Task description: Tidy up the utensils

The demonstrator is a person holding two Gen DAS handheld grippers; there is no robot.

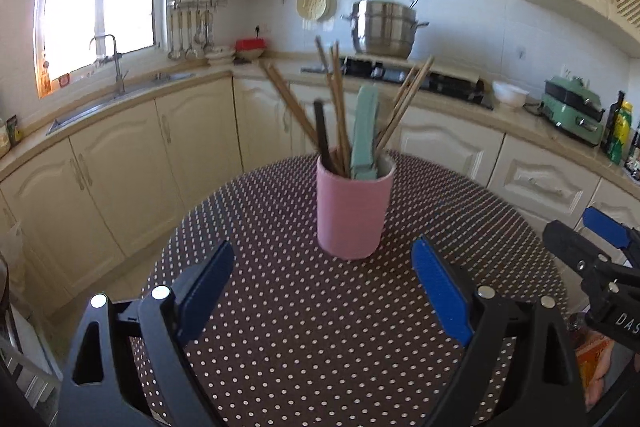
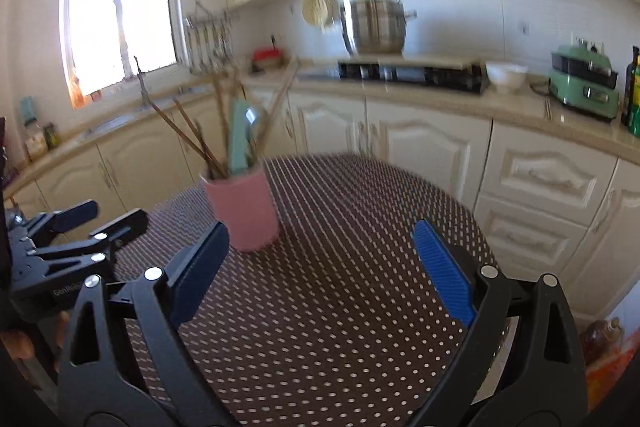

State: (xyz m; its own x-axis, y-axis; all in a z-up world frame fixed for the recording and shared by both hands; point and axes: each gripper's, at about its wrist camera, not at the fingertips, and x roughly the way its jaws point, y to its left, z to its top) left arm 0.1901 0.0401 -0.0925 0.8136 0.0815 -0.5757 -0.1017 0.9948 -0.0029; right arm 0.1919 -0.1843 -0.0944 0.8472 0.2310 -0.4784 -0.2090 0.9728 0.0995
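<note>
Both grippers, left [image 1: 324, 291] and right [image 2: 320, 267], hover with fingers spread wide, holding nothing; a pink cup [image 1: 353, 209] of chopsticks [image 1: 338, 107], perhaps a spoon too, stands ahead of the left fingers.

Polka-dot round table [image 1: 320, 327], pink utensil cup [image 1: 352, 215] standing upright

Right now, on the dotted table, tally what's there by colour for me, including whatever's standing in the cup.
Pink: 1, the cup
Green: 1, the flat green utensil in the cup
Black: 1, the black-handled utensil in the cup
Wood brown: a bundle of chopsticks, too overlapped to count singly, counted as 1
Total: 4
</note>
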